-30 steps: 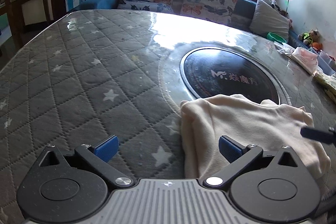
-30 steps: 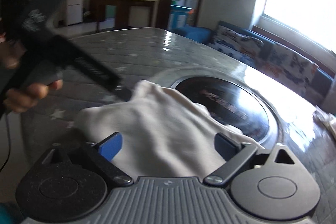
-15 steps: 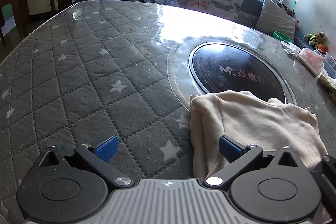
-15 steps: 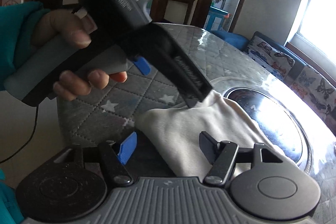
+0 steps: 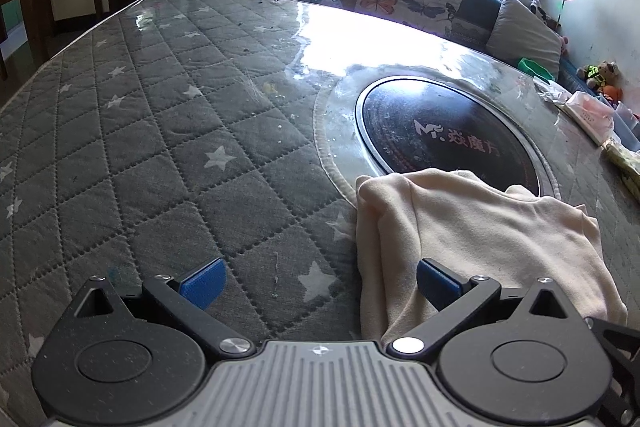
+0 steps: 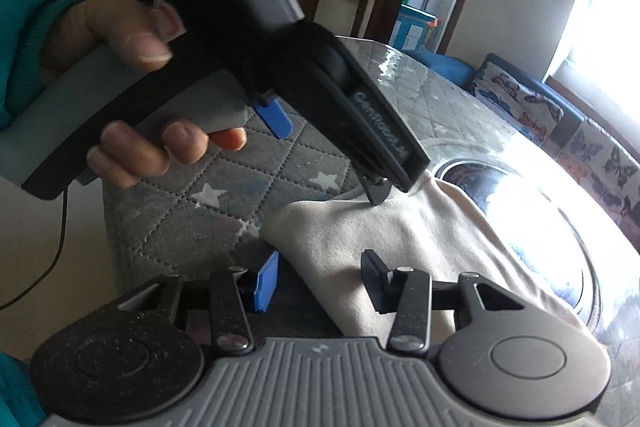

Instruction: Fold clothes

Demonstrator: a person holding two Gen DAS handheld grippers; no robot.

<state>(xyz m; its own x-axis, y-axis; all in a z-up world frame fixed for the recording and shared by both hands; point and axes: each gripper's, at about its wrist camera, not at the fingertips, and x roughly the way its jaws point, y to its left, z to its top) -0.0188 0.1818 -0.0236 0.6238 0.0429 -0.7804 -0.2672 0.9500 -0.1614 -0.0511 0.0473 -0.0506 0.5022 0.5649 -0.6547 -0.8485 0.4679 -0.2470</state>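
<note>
The left gripper (image 5: 318, 283) has its jaws spread wide, its right pad over the edge of the cream garment (image 5: 480, 239), which lies folded on the quilted table (image 5: 160, 147) partly over the dark disc (image 5: 440, 131) marked "M". The right gripper (image 6: 320, 285) is closing around the garment's near corner; contact is unclear. "DAS" reads on the left gripper's housing.

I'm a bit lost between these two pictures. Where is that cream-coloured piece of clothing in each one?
Left wrist view: the cream garment lies lower right on the quilted table, its far edge over the round black disc.
Right wrist view: the cream garment lies centre to lower right, with the closing right gripper straddling its near corner.
Shared landmark: the round black disc just beyond the garment.
</note>
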